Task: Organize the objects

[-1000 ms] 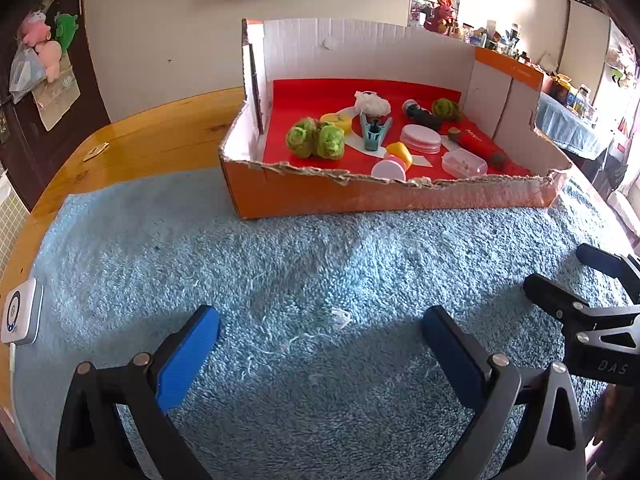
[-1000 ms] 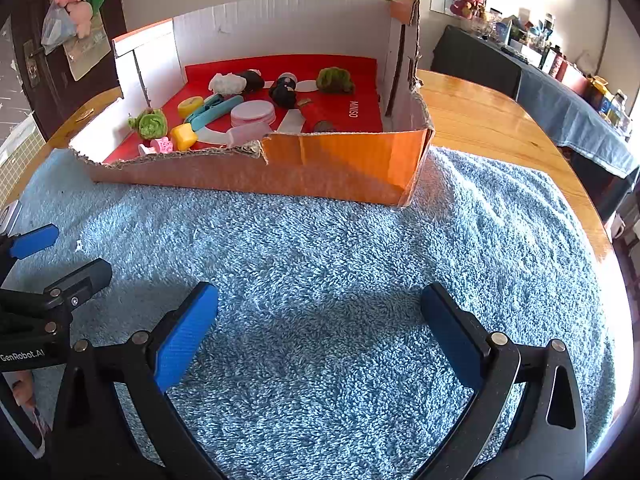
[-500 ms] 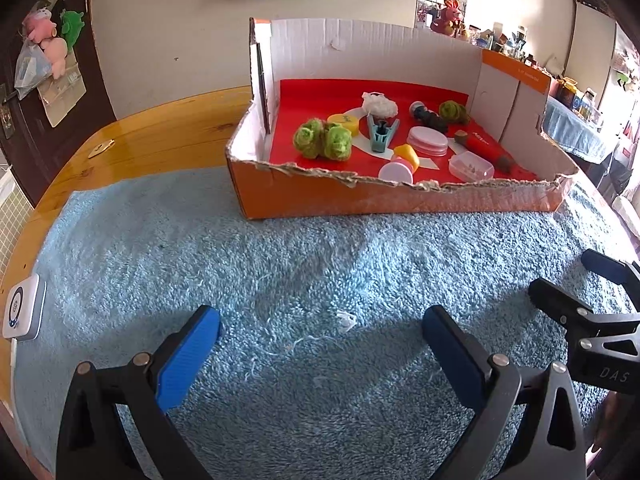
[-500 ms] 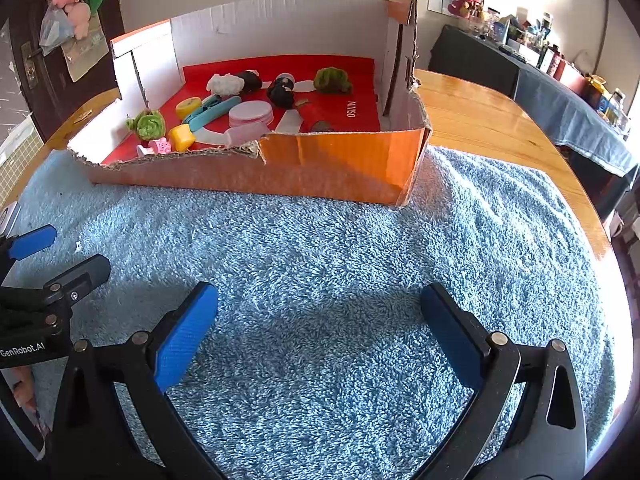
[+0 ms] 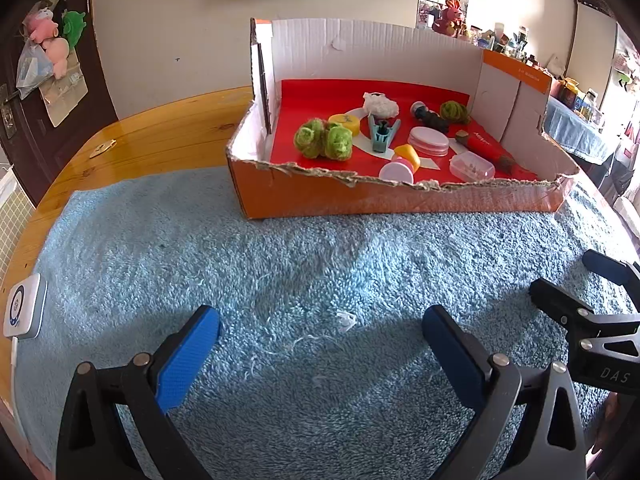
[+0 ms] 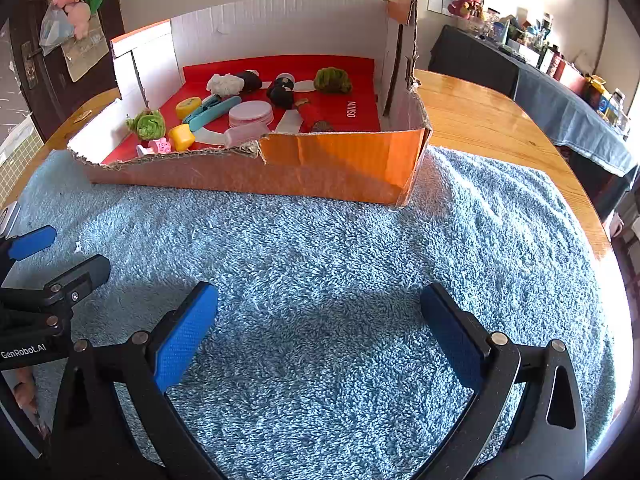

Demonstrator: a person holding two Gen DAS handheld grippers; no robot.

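Both cameras edged slightly nearer the torn cardboard box (image 5: 360,196); left gripper (image 5: 320,344) and right gripper (image 6: 320,320) hover over the fluffy blue towel (image 6: 340,248), jaws wide, empty. Fuzzy green balls (image 5: 322,142), round lids (image 5: 429,141) sit inside on red lining.

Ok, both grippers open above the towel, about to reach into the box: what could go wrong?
The torn orange cardboard box has a ragged front wall that could snag the left gripper or right gripper. The small items lie crowded; grabbing the yellow cap may knock the pink round lid touching it.
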